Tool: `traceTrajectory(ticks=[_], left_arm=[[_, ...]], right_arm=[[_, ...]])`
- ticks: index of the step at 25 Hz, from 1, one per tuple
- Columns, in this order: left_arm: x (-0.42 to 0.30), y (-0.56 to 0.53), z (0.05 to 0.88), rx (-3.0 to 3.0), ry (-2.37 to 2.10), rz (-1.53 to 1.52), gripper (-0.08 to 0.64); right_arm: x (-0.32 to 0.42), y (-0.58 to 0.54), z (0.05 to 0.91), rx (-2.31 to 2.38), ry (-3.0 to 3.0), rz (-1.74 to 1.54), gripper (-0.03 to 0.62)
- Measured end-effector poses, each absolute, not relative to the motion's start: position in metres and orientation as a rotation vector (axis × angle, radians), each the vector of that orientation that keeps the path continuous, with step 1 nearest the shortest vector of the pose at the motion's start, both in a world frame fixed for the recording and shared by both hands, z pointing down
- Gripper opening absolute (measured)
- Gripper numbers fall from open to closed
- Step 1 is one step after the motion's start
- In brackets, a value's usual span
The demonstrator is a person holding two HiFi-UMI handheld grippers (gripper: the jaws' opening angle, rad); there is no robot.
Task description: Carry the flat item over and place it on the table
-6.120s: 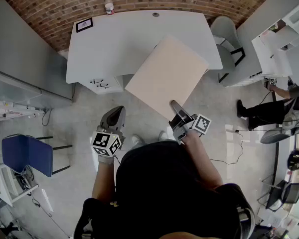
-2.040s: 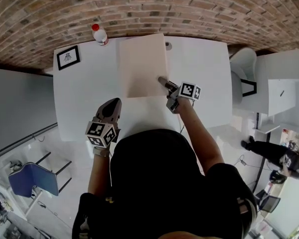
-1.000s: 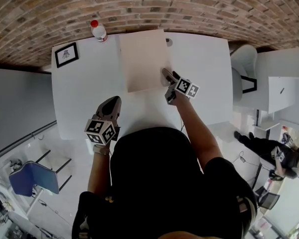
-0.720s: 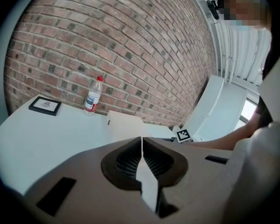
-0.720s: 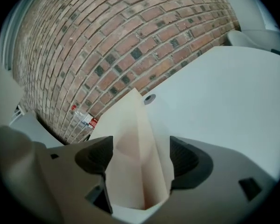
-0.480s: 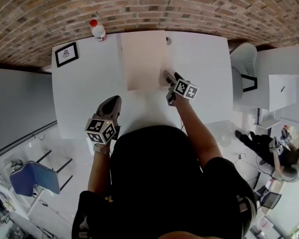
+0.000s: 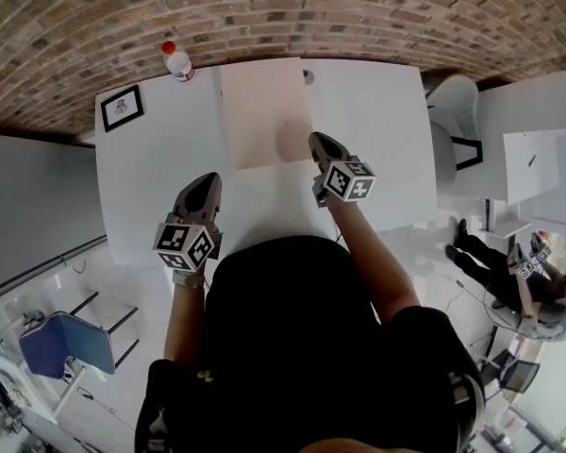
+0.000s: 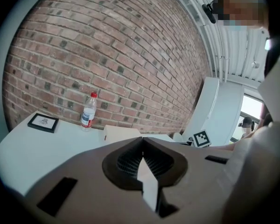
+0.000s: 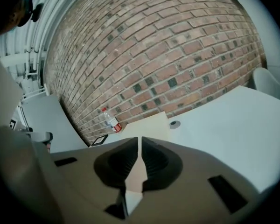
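Head view: the pale beige flat board (image 7: 264,111) lay on the white table (image 7: 377,121). Left gripper view: the left gripper (image 8: 142,140) had its jaws pressed together, empty. Right gripper view: the right gripper (image 9: 140,140) had its jaws closing on nothing, the board just ahead.

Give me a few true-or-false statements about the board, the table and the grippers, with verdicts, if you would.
1. The flat board lies on the white table. True.
2. The water bottle stands on the board. False: it stands on the table, beside the board's far left corner.
3. The right gripper grips the board. False: its jaws are closing with nothing between them.
4. A framed picture lies near the table's left edge. True.
5. The left gripper carries the bottle. False: its jaws are together and empty.
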State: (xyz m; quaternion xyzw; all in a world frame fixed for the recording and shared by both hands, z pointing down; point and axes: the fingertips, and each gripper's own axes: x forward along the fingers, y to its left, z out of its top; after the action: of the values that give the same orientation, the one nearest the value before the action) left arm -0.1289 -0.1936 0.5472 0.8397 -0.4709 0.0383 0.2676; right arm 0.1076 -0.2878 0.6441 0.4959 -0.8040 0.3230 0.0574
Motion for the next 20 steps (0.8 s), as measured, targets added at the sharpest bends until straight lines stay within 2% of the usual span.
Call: traceTrajectory(ticks=[3, 13, 20], left_arm=[[-0.127, -0.194, 0.528, 2.304, -1.284, 0.053, 0.003], [-0.118, -0.185, 0.485, 2.388, -1.323, -0.004, 0.003], [-0.108, -0.169, 0.464, 2.487, -1.335, 0.077, 0.003]], right_arm=[[0.100, -0.277, 0.622, 1.459, -2.476, 0.909, 0.014], [0.071, -0.232, 0.526, 1.243, -2.643, 0.592, 0.012], [0.063, -0.198, 0.475, 1.155, -2.744, 0.494, 0.012]])
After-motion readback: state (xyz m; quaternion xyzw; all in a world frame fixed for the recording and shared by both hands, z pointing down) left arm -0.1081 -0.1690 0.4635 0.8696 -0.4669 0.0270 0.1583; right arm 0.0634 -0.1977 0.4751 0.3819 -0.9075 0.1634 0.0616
